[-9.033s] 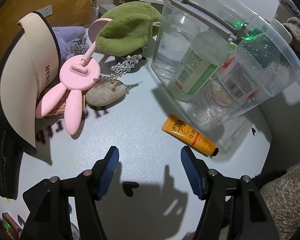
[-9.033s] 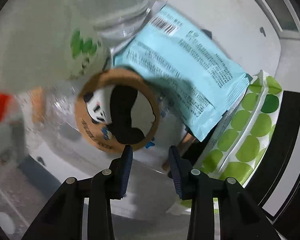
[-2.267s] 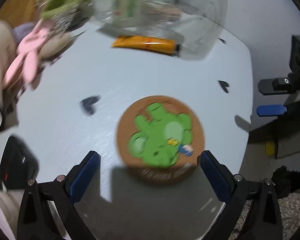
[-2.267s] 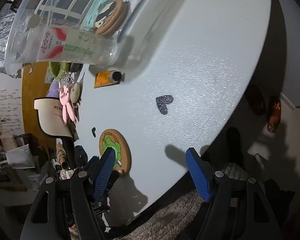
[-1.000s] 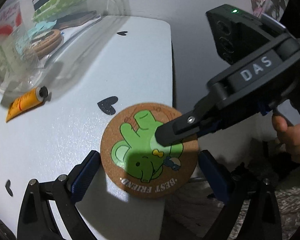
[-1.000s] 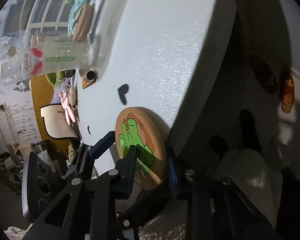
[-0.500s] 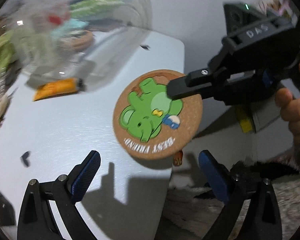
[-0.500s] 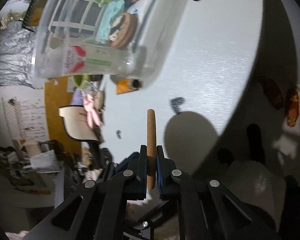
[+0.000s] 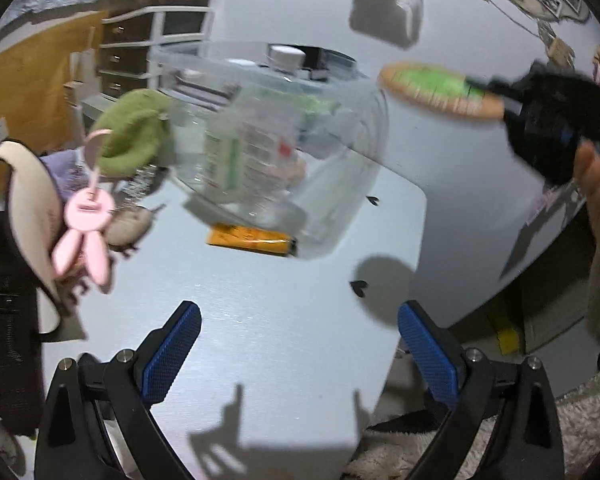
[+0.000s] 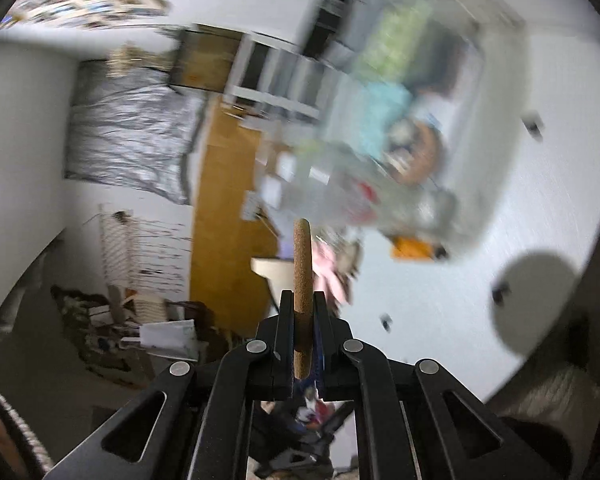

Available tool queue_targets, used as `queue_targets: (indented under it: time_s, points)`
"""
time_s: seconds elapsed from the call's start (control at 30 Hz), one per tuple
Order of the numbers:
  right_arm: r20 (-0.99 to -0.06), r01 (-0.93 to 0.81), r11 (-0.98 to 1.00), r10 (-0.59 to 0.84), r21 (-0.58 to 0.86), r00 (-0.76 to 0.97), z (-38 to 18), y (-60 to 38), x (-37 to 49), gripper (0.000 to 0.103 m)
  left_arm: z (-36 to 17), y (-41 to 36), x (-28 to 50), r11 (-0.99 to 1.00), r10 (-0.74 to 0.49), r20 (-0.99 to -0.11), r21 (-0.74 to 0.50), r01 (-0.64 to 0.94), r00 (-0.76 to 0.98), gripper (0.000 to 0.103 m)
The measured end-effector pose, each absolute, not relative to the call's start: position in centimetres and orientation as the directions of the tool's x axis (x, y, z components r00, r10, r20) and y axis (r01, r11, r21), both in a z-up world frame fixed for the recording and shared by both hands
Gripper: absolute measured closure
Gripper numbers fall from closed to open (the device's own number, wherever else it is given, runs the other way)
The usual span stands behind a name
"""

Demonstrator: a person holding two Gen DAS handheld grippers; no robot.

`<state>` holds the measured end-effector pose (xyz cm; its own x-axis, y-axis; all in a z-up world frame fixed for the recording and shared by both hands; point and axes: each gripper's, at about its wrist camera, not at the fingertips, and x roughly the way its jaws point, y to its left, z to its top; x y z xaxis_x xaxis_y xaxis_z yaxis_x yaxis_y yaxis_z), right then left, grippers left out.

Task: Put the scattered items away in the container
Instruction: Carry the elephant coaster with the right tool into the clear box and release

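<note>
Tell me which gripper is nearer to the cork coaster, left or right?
Right. The right gripper is shut on the cork coaster, gripping its edge in the air. The left gripper hangs open over the table, apart from it.

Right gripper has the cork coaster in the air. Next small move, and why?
Probably carry the cork coaster sideways over the clear container's open top, then release. The right gripper is shut on the coaster's edge, and it hangs beside the rim, not yet above the opening. The left gripper is open and holds nothing.
</note>
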<state>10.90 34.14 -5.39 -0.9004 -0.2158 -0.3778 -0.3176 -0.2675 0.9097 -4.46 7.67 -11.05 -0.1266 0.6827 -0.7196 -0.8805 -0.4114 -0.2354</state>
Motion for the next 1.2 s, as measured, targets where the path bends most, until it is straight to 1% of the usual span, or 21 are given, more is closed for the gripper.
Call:
queue_targets:
  time_s: [0.07, 0.2, 0.33, 0.53, 0.63, 0.7, 0.77, 0.87, 1.0, 1.2]
  points:
    - [-0.381, -0.297, -0.339, -0.213, 0.893, -0.9, -2.8, 36.0, 9.7, 0.094, -10.9, 7.5, -4.9, -0.443, 0.674, -0.723, -0.226, -0.867, -0.156, 0.004]
    - [-0.451, -0.307, -0.486, -0.212, 0.818, -0.867, 0.6, 39.8, 6.4, 0.094, -10.9, 7.8, -6.0, -0.516, 0.65, -0.727, -0.211, -0.83, -0.219, 0.003]
    - [-0.584, -0.339, -0.621, -0.243, 0.707, -0.775, 2.1, 44.2, 0.8, 0.094, -10.8, 8.6, -7.1, -0.61, 0.624, -0.725, -0.219, -0.761, -0.291, 0.003]
    - [-0.767, -0.315, -0.772, -0.323, 0.552, -0.554, -0.2, 46.7, -7.5, 0.094, -10.6, 9.9, -8.4, -0.717, 0.576, -0.721, -0.217, -0.663, -0.386, 0.003]
    - [-0.846, -0.272, -0.838, -0.345, 0.473, -0.407, -2.8, 46.8, -11.8, 0.094, -10.8, 10.5, -8.9, -0.756, 0.548, -0.728, -0.22, -0.616, -0.412, 0.003]
    - [-0.885, -0.245, -0.873, -0.337, 0.421, -0.32, -4.5, 46.3, -13.7, 0.094, -10.8, 10.8, -9.2, -0.778, 0.529, -0.734, -0.218, -0.589, -0.427, 0.003]
    - [-0.927, -0.181, -0.922, -0.301, 0.343, -0.222, -6.5, 45.2, -15.4, 0.094, -10.9, 11.1, -9.4, -0.794, 0.513, -0.74, -0.217, -0.567, -0.435, 0.003]
    - [-0.944, -0.143, -0.936, -0.309, 0.323, -0.112, -9.3, 44.6, -16.8, 0.094, -11.2, 11.4, -9.7, -0.815, 0.488, -0.752, -0.21, -0.54, -0.444, 0.003]
    - [-0.946, -0.105, -0.941, -0.323, 0.323, -0.019, -11.9, 44.3, -18.4, 0.094, -11.5, 11.7, -10.3, -0.844, 0.457, -0.762, -0.207, -0.495, -0.46, 0.003]
    - [-0.914, -0.085, -0.916, -0.399, 0.392, 0.077, -14.5, 44.0, -20.3, 0.094, -11.9, 12.1, -10.9, -0.867, 0.425, -0.774, -0.198, -0.458, -0.47, 0.003]
